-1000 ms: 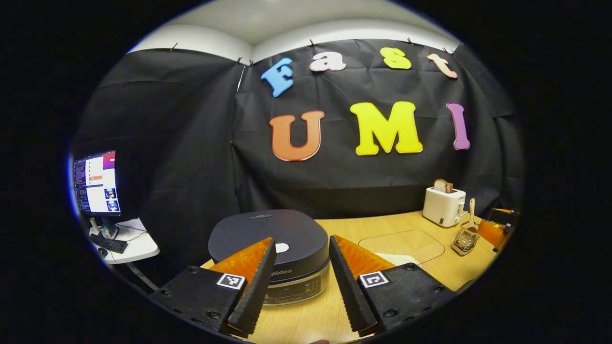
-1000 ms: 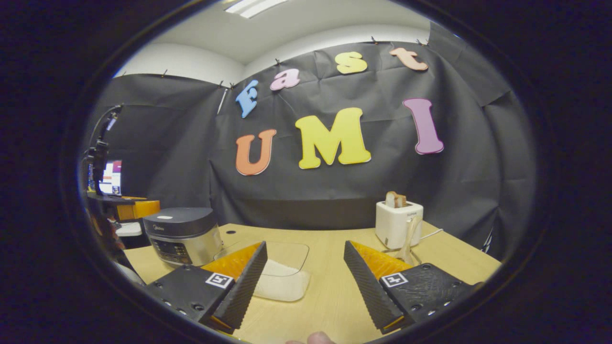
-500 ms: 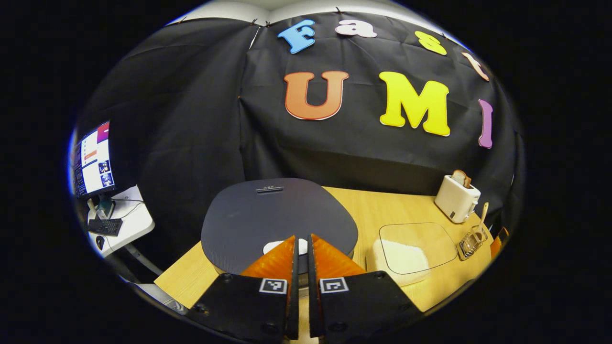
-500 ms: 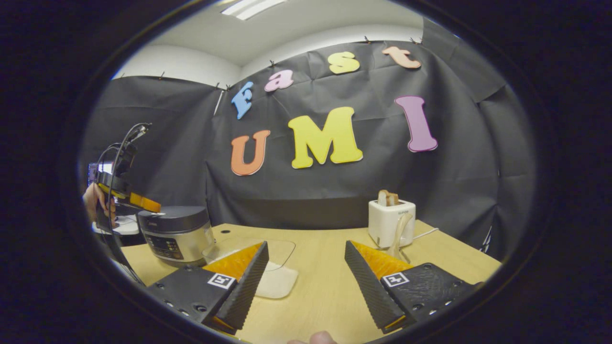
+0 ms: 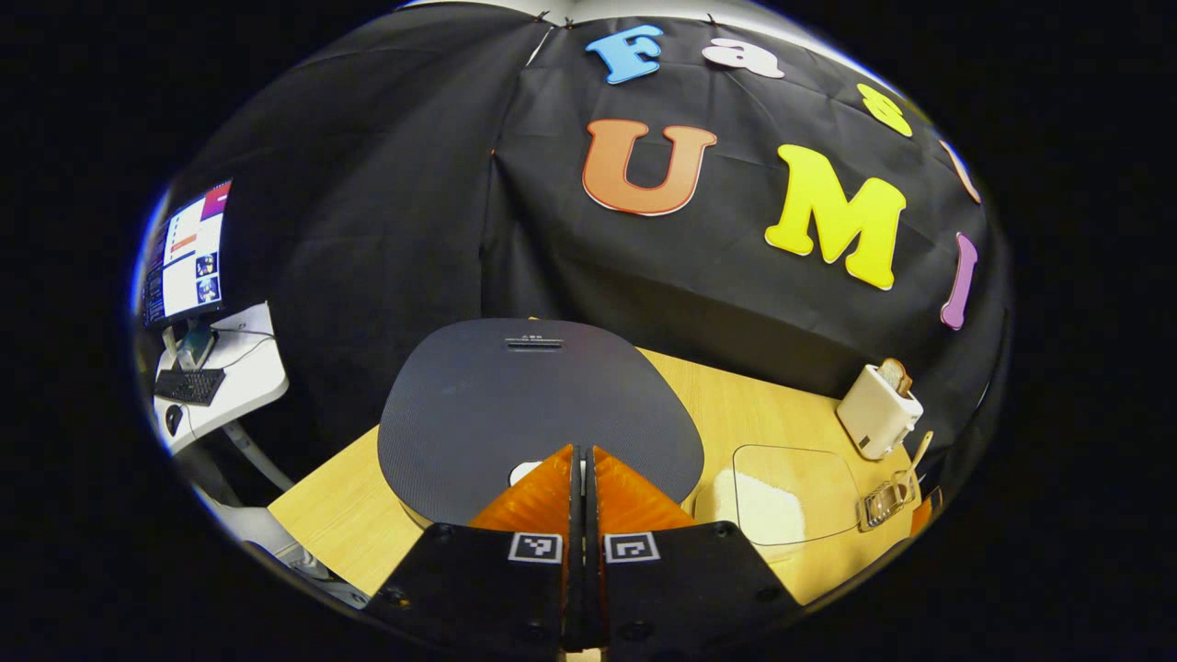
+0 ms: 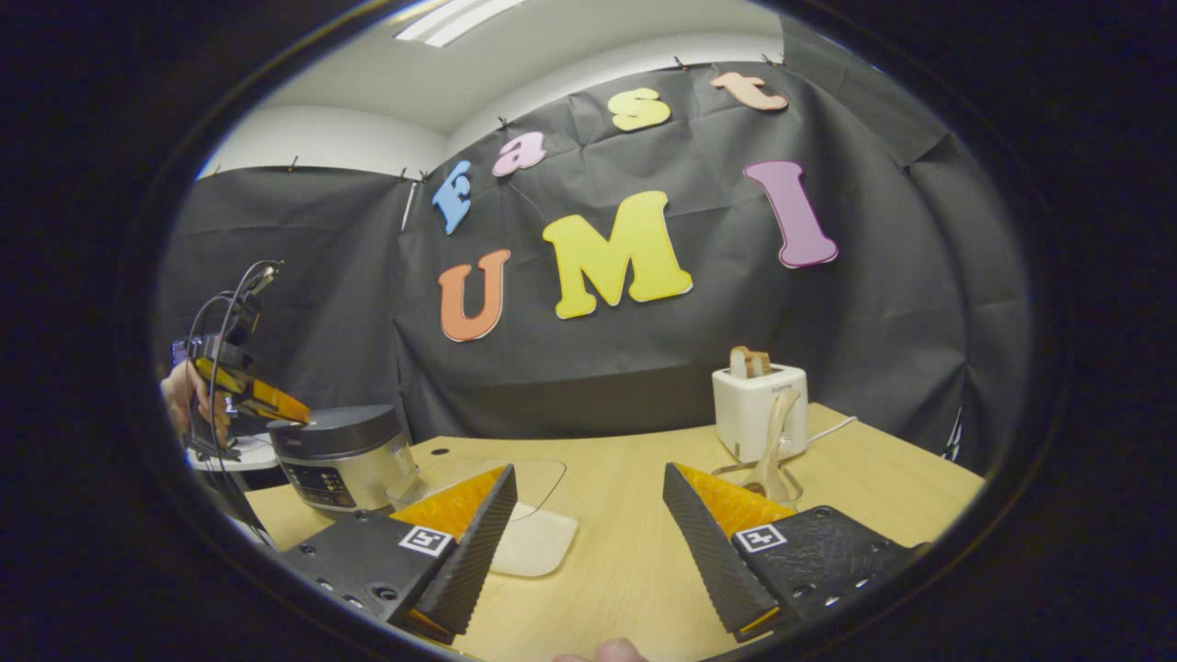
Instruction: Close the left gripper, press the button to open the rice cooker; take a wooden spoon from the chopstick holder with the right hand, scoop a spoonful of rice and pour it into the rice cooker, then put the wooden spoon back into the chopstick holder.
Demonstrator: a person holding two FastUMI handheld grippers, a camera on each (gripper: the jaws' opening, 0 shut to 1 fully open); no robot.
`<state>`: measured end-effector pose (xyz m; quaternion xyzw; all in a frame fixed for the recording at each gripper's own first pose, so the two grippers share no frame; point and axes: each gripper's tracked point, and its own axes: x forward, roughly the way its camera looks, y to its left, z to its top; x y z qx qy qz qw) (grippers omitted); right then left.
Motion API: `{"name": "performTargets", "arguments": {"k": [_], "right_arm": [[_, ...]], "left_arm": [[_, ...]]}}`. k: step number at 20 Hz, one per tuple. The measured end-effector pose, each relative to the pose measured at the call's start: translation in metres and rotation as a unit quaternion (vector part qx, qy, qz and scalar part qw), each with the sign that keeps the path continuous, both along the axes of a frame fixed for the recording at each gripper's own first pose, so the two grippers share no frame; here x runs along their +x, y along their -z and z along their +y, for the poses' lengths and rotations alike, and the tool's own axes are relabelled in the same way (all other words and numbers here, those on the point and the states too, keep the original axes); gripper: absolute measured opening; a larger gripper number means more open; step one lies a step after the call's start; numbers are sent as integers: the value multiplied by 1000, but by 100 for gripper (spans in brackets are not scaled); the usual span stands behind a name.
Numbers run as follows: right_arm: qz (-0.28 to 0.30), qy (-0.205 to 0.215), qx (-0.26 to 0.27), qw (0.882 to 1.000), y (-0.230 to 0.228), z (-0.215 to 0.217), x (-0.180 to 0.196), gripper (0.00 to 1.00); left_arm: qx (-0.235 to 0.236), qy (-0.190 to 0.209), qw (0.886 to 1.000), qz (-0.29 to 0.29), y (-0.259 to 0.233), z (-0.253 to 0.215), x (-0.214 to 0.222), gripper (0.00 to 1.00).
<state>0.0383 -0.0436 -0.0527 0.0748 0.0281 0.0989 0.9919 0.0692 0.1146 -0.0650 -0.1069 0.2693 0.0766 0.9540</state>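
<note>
**L gripper at the lid button, cooker not open yet**

L to R along the table [image 6: 634,542]: one rice cooker [image 5: 538,414] is sitting at the left end, lid down. The left gripper [image 5: 581,460] is pointing straight at it w/ fingers pinched together, nothing between them, tips right at the white button [image 5: 522,472] on the lid's near edge. Whether they're actually touching it, can't tell. In the right gripper view that same gripper [image 6: 262,400] is angling down onto the cooker's [image 6: 345,455] top from the left, a hand [image 6: 188,405] behind it.

Key relation: button is lying dead ahead of and just under the closed tips, so the press looks like a short push down along the gripper's own axis. L hand is clearly the nearer one; this is step one.

Next, mid-table: one clear tray of rice [image 6: 529,538], just beside the cooker. Towards the right end: one wire chopstick holder [image 5: 883,501] w/ one wooden spoon [image 6: 775,441] standing upright in it, handle up, just in front of one white toaster [image 6: 759,409].

The right gripper [image 6: 588,524] is hanging wide open, empty, over the near edge, the holder ahead & slightly to its right.
</note>
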Motion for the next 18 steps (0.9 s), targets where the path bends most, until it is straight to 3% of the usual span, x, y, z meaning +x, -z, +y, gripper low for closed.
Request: {"name": "performTargets", "arguments": {"k": [4,5,7,8,10,12,13,18], "right_arm": [[16,-8,10,1000,8,2,5,96],[13,-4,6,1000,6,-2,4,96],[1,10,-3,1000,-3,-14,2,95],[-7,20,-8,1000,-9,-22,0,95],[-17,37,-15,999,-15,-36,-3,95],[-19,54,-21,998,-20,-50,-5,95],[-21,61,-25,998,-22,-57,-5,95],[-27,81,-41,995,-33,-97,-17,95]], "left_arm": [[5,-5,1000,-5,-5,3,1,3],[8,-10,1000,-5,-10,3,1,7],[-3,-3,1000,-19,-22,-5,6,5],[-5,10,1000,-29,-33,-15,7,15],[44,4,997,-67,-63,-10,7,65],[108,-3,987,-122,-98,-3,3,95],[127,-4,982,-141,-115,-5,-1,100],[96,9,978,-183,-125,-30,-20,99]]}}
